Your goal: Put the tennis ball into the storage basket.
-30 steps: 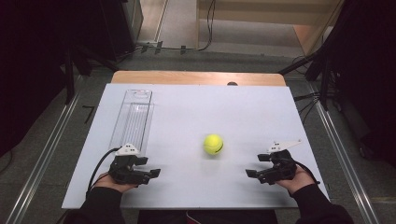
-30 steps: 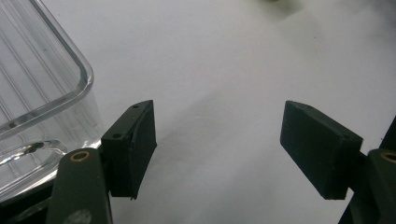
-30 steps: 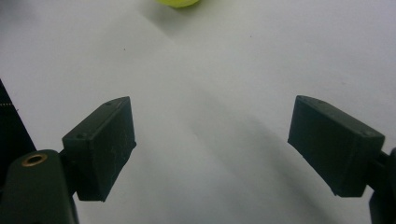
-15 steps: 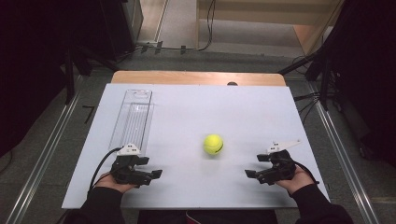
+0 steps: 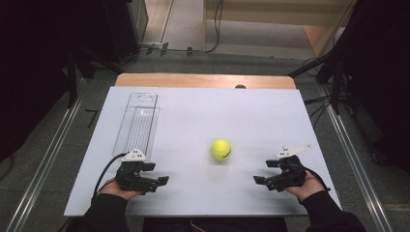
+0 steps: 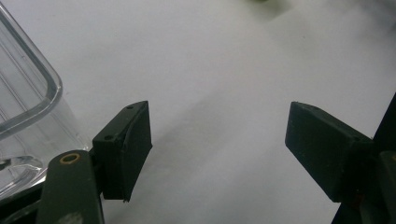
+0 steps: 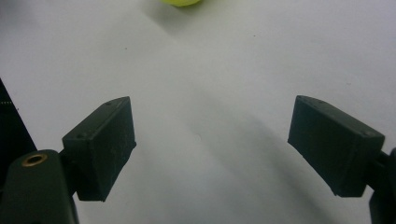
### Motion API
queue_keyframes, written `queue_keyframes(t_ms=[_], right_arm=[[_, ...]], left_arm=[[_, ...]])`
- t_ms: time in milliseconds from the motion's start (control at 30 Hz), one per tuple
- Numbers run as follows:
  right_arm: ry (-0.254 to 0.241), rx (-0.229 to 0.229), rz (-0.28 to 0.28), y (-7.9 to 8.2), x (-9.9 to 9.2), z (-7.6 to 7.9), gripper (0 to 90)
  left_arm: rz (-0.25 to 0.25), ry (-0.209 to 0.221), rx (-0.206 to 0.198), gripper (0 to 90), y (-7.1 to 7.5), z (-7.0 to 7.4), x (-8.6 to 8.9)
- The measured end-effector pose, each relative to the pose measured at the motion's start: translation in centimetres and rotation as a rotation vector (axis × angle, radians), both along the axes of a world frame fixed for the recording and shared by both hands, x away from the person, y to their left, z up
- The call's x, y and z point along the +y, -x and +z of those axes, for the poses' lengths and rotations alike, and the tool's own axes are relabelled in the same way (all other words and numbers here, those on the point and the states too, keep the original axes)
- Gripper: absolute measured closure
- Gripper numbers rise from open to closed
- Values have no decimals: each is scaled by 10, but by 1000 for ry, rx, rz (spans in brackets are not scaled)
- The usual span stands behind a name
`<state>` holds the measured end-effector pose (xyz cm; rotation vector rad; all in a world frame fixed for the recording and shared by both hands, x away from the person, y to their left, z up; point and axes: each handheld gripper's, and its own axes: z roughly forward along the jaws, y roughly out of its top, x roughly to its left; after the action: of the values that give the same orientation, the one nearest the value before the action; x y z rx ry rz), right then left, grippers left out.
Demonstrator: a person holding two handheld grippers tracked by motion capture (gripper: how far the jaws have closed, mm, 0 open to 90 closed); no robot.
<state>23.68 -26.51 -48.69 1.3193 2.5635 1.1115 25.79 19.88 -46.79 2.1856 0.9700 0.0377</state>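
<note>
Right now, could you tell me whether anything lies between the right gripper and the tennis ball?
Nothing visible does. The right gripper rests on the white table with open, empty jaws, and only bare surface separates it from the tennis ball. The clear container sits far off, beside the left gripper.

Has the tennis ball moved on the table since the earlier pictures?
No. The tennis ball lies at the same spot on the white table, equally far right of the clear plastic container, in the high view.

A yellow-green tennis ball (image 5: 220, 149) with a curved seam rests alone on the white tabletop (image 5: 251, 116), right of the clear plastic container (image 5: 138, 123) and well apart from it. It seems still; its marking is too small to read.
</note>
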Motion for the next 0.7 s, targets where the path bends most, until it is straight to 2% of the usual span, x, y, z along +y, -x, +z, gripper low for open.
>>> queue_keyframes(t_ms=[700], right_arm=[[0,-1,24,0,3,0,129]], left_arm=[[2,-4,-15,235,1,1,-3]])
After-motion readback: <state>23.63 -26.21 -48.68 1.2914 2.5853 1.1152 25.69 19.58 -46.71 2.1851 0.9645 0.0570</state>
